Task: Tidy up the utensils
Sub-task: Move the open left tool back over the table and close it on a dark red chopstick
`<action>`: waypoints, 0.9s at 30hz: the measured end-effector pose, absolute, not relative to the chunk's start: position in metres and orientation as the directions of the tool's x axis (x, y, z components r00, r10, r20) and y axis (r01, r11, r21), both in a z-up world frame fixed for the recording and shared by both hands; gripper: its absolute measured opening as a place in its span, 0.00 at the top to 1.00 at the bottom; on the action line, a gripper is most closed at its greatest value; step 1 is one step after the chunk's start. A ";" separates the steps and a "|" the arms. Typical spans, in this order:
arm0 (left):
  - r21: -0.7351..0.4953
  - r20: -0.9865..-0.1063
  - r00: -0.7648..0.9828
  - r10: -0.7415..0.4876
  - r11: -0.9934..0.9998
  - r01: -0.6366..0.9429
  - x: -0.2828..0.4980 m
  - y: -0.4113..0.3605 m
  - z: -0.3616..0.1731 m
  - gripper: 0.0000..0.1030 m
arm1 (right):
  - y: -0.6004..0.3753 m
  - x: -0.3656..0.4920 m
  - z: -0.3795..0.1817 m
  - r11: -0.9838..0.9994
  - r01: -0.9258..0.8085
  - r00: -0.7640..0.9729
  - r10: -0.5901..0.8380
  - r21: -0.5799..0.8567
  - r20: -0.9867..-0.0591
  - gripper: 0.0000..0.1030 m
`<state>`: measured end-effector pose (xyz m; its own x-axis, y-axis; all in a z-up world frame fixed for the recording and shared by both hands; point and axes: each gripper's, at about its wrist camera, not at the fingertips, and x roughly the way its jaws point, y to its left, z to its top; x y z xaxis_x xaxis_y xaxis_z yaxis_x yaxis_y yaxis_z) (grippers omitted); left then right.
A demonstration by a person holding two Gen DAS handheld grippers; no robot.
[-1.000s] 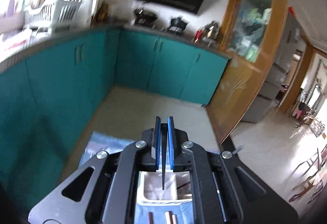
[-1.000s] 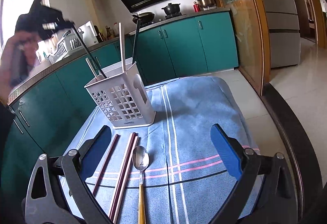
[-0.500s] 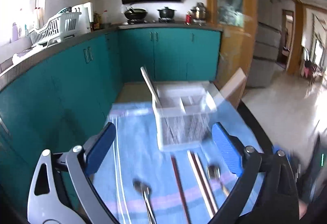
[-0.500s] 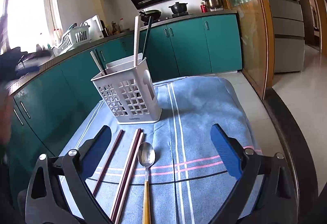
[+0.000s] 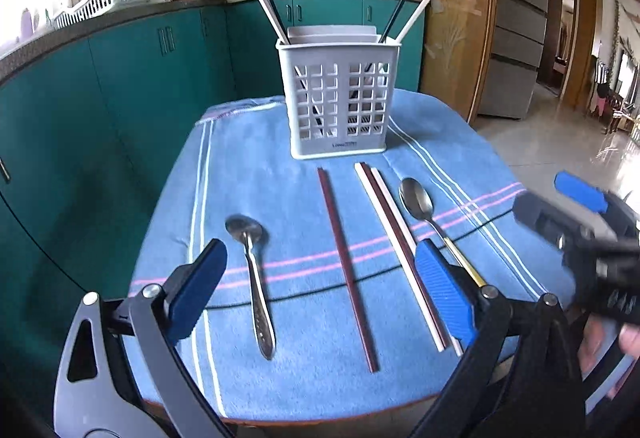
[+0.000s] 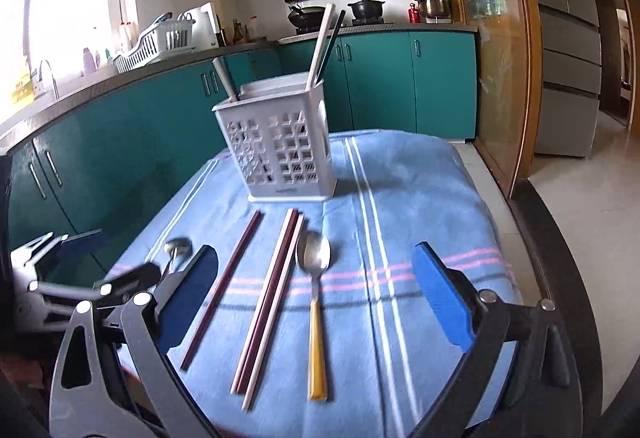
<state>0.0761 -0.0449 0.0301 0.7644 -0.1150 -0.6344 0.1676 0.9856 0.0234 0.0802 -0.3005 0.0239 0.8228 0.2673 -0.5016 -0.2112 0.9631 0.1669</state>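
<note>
A white slotted utensil holder (image 5: 338, 98) (image 6: 280, 150) stands at the far side of the blue cloth (image 5: 280, 166), with white and dark chopsticks leaning out of it. On the cloth lie a steel spoon (image 5: 252, 270), a single dark red chopstick (image 5: 346, 266) (image 6: 224, 286), a white and dark red pair (image 5: 396, 246) (image 6: 272, 298), and a yellow-handled spoon (image 5: 424, 206) (image 6: 316, 290). My left gripper (image 5: 320, 254) hangs open and empty above the steel spoon and the single chopstick. My right gripper (image 6: 314, 254) is open and empty over the yellow-handled spoon.
Teal cabinets (image 5: 120, 86) run along the left and back under a counter with a white dish rack (image 6: 156, 42) and pots by the stove. A wood-framed glass door (image 6: 492, 70) and a grey fridge (image 6: 568, 38) stand to the right. The table's near edge lies just under the grippers.
The left gripper was shut on a dark chopstick over the holder. It has opened and come down and back to the near side; the chopstick stays in the holder. The right gripper shifted slightly.
</note>
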 end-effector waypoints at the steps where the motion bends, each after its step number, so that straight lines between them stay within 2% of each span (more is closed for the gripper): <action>1: 0.022 -0.638 0.762 -0.113 0.986 0.164 0.077 -0.043 0.028 0.09 | -0.300 0.077 0.022 0.963 -0.210 0.824 0.268 0.170 -0.499 0.07; 21: -0.004 -0.661 0.739 -0.132 0.985 0.172 0.087 -0.044 0.027 0.09 | -0.302 0.082 0.023 0.960 -0.217 0.821 0.279 0.179 -0.498 0.07; 27: -0.002 -0.675 0.731 -0.101 0.991 0.135 0.110 -0.039 0.041 0.09 | -0.314 0.082 0.027 0.958 -0.202 0.832 0.277 0.202 -0.482 0.07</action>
<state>0.1095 -0.0391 0.0412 0.7314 -0.1008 -0.6745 0.1351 0.9908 -0.0016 0.0824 -0.3135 0.0266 0.8315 0.2767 -0.4816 -0.2016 0.9583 0.2025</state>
